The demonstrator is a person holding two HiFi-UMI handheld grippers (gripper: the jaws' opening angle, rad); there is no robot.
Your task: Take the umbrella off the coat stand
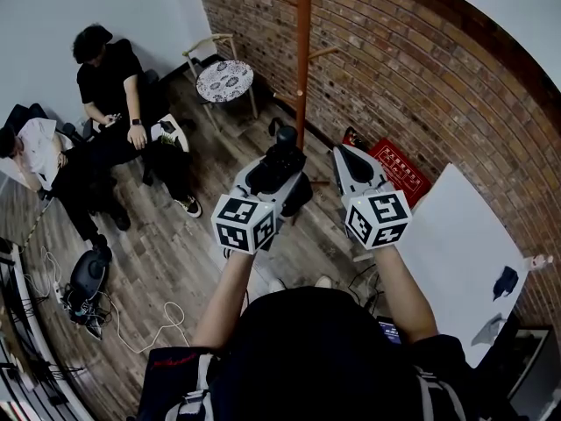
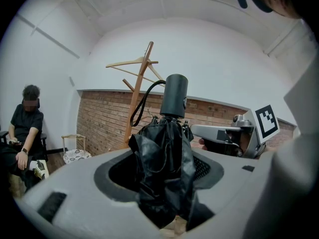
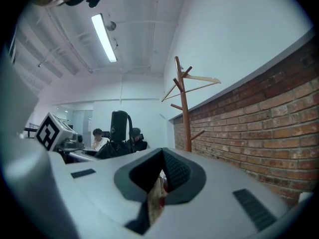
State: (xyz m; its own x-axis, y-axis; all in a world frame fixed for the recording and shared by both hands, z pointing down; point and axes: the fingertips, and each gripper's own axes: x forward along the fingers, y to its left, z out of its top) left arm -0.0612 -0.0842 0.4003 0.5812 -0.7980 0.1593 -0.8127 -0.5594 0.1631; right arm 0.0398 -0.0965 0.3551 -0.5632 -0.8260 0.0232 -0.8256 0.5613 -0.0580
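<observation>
Umbrella (image 2: 167, 168), folded and black, is sitting in the left gripper (image 2: 164, 158), whose jaws are pressing on the bunched canopy fabric from both sides. Its cylindrical handle (image 2: 175, 96) is pointing up and away from the gripper, and the wrist strap (image 2: 142, 103) is looping off the handle's side. In the head view the umbrella (image 1: 280, 169) is being held out in front of the person, apart from the coat stand (image 1: 302, 60), which is standing beyond it against the brick wall (image 1: 438, 77). The strap appears to be hanging clear of the pegs, so the lift-off is judged done or nearly so.

The right gripper (image 3: 159, 176) is waiting just beside the left one. Its jaws are drawn almost together with nothing between them, only a sliver of floor showing through.

Handling, as a judgement: the umbrella is looking light and compact. The canopy is soft and slick, so a pinch there is compressing loose cloth around the shaft and may be letting it slide or twist. The rigid handle is offering the firmer hold, and the dangling strap is the part most likely to snag on a peg.

A seated person (image 1: 110, 86) is occupying the far side of the room.
</observation>
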